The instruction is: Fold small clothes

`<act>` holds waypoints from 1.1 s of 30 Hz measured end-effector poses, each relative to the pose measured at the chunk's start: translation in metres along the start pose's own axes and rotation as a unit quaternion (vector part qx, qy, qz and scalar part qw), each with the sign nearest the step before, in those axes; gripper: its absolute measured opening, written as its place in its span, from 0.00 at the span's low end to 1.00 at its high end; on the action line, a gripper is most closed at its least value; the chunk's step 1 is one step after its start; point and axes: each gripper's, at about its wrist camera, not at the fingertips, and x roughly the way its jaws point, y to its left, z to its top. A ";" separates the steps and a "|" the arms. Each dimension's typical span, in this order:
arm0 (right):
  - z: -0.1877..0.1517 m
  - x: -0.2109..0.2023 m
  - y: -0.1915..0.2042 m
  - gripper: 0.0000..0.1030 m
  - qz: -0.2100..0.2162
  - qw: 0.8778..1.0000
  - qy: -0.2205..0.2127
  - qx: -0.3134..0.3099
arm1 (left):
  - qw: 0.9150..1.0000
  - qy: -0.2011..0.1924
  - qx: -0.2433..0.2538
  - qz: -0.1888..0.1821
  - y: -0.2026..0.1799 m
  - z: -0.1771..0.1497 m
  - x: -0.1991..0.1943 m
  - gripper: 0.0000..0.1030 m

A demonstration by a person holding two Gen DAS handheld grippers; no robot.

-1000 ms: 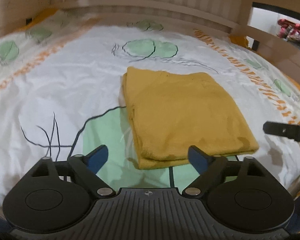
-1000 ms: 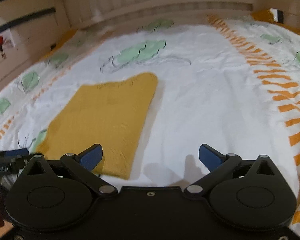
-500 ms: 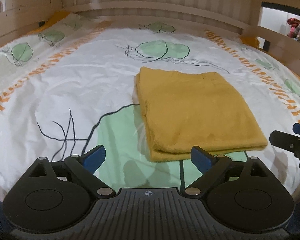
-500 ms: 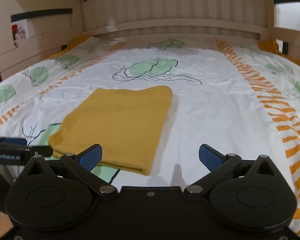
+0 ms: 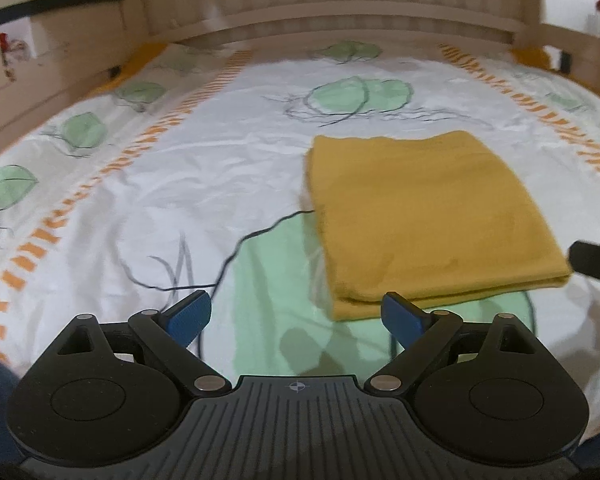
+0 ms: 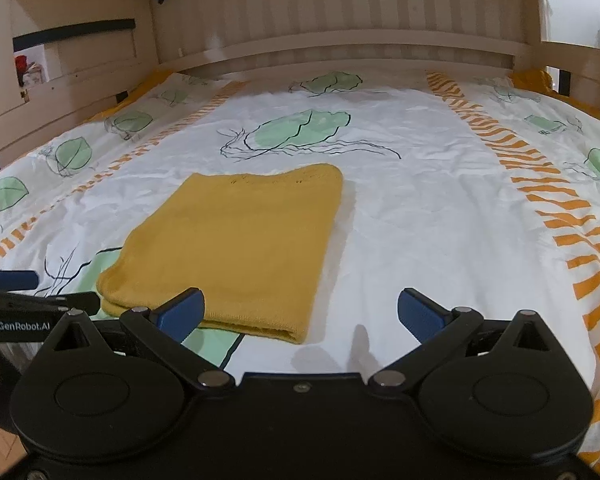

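Two hand-held grippers, left (image 5: 296, 314) and right (image 6: 300, 312), spread empty near folded yellow garment (image 6: 236, 248) on bed (image 6: 420, 208); best withdrawn without snagging edges.

Dim warm indoor light, soft shadows; left view motion-blurred, fisheye-bent edges w/ vignetting.

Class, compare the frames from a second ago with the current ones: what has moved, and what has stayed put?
Both grippers drew back and rose from the bed, so more of the headboard shows. The left gripper and right gripper stayed open and empty. The folded yellow garment lies unchanged on the leaf-print bedsheet.
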 end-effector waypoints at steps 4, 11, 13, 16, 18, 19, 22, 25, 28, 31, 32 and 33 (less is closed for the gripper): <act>0.001 -0.006 0.004 0.99 -0.014 1.000 -0.022 -0.009 | 1.000 0.006 -0.003 -0.007 0.001 0.000 -0.001 0.90; -0.003 -0.020 0.018 0.99 -0.082 0.995 -0.055 -0.023 | 0.999 0.002 -0.016 -0.038 0.002 -0.002 -0.007 0.89; -0.002 -0.021 0.017 0.99 -0.075 0.996 -0.047 -0.020 | 0.999 0.001 -0.017 -0.043 0.001 -0.003 -0.008 0.89; -0.001 -0.021 0.015 0.99 -0.067 0.997 -0.045 -0.016 | 0.999 0.004 -0.021 -0.049 0.001 -0.004 -0.009 0.89; -0.001 -0.021 0.015 0.99 -0.064 0.997 -0.044 -0.016 | 0.998 0.003 -0.023 -0.052 0.001 -0.004 -0.009 0.89; -0.001 -0.021 0.015 0.99 -0.061 0.997 -0.044 -0.015 | 0.998 0.003 -0.023 -0.053 0.001 -0.005 -0.010 0.89; -0.001 -0.020 0.015 0.99 -0.053 0.998 -0.041 -0.012 | 0.998 0.004 -0.024 -0.053 0.000 -0.005 -0.010 0.89; -0.001 -0.019 0.015 0.99 -0.048 0.998 -0.035 -0.010 | 0.998 0.006 -0.027 -0.056 0.000 -0.006 -0.011 0.89; -0.002 -0.018 0.016 0.99 -0.045 0.998 -0.031 -0.007 | 0.998 0.005 -0.030 -0.056 0.000 -0.007 -0.012 0.89; -0.002 -0.017 0.016 0.99 -0.041 0.999 -0.028 -0.005 | 0.998 0.006 -0.034 -0.059 0.002 -0.007 -0.011 0.89; -0.002 -0.017 0.016 0.99 -0.041 0.999 -0.027 -0.005 | 0.998 0.006 -0.034 -0.059 0.002 -0.007 -0.011 0.89; -0.003 -0.016 0.016 0.99 -0.041 0.999 -0.026 -0.005 | 0.998 0.007 -0.034 -0.059 0.002 -0.007 -0.011 0.89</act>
